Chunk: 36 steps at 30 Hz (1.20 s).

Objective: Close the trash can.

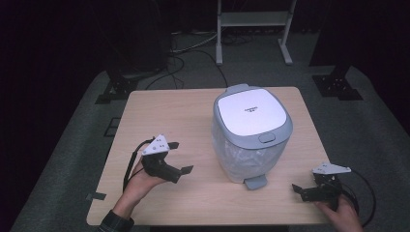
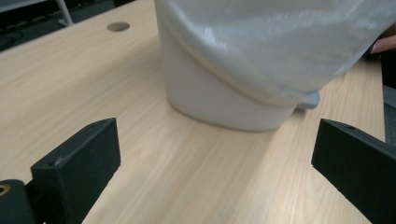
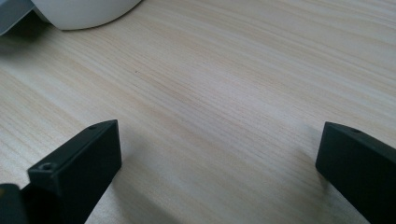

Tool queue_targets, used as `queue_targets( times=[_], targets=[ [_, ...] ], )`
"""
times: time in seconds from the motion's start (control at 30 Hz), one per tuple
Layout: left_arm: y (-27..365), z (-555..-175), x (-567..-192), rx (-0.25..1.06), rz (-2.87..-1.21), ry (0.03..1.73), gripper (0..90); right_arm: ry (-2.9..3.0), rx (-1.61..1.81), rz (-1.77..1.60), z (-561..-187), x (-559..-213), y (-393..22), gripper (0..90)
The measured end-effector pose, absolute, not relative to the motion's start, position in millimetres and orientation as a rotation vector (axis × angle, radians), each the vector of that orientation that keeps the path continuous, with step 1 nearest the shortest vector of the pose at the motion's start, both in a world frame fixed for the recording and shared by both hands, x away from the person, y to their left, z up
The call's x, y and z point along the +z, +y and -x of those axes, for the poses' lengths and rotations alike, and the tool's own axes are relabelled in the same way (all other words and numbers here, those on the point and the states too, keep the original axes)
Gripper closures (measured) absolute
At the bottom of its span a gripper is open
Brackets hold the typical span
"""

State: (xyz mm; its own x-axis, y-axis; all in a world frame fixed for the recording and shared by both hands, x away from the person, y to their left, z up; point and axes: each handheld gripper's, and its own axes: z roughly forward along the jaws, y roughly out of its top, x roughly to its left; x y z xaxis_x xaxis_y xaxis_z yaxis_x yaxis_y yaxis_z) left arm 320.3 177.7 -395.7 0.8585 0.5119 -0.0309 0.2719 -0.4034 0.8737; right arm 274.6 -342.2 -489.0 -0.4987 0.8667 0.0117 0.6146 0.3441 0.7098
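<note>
Standing upright near the middle of the wooden table (image 1: 159,116), a little toward the right, the pedal bin (image 1: 251,133) has its white-and-grey lid (image 1: 250,112) closed and a clear liner bag (image 1: 227,150) draped down over its body. Its grey foot pedal (image 1: 255,181) sticks out at the base on the side nearest the person.

To the left of the bin, the left gripper (image 1: 176,157) is held up by the left hand (image 1: 140,181), its 2 jaws spread wide and turned toward the bin's side, near it but apart. In the left gripper view those jaws frame bare tabletop, with the bin's white base and the hanging bag ahead of them and closer to the right jaw; nothing lies between them.

At the table's near right corner, the right gripper (image 1: 300,189) sits low over the wood in the right hand (image 1: 345,212), jaws pointing left toward the pedal, well short of it. They are released too: the right gripper view shows 2 black jaws far apart over plain wood, with the bin's rounded base and a corner of the pedal at the upper left of that view.
</note>
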Motion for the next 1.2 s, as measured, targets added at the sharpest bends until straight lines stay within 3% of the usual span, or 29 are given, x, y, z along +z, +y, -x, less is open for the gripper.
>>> queue_targets(
  times=[1.2],
  targets=[
    [211.8, -307.3, -465.9, 0.285, -2.221, 0.75, 0.2, 2.245, 0.944, -1.306, -274.6, -489.0, -342.1, 0.0]
  ],
)
